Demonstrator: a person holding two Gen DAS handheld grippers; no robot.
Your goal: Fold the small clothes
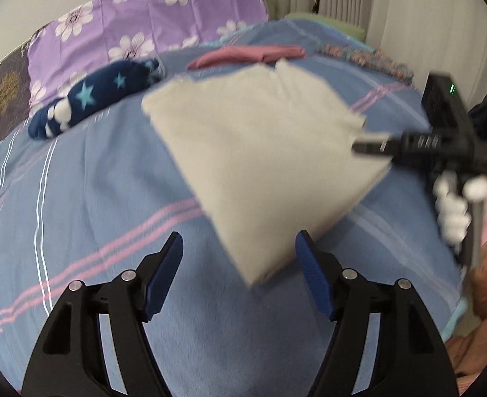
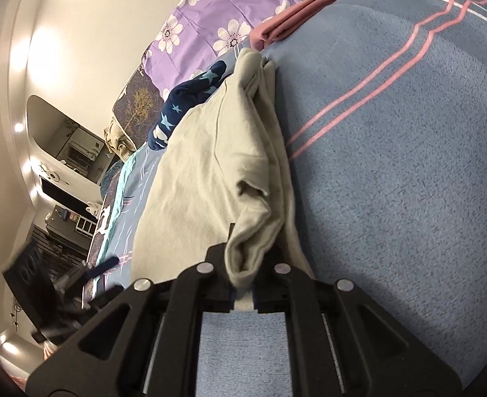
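A folded cream garment [image 1: 263,152] lies on the blue striped bed cover [image 1: 104,198], blurred by motion. My left gripper [image 1: 238,248] is open, with blue pads on either side of the garment's near corner and nothing between them gripped. My right gripper [image 1: 372,147] is shut on the garment's right edge, seen from the left wrist view. In the right wrist view the cream garment [image 2: 210,152] bunches between the closed right gripper [image 2: 243,264], and the left gripper [image 2: 104,264] shows at lower left.
A navy star-patterned garment [image 1: 88,99] and a folded pink garment [image 1: 246,54] lie further back on the bed. A purple floral pillow [image 1: 150,20] sits behind them. A patterned cloth [image 1: 365,58] lies at the far right. Curtains [image 1: 392,0] hang beyond.
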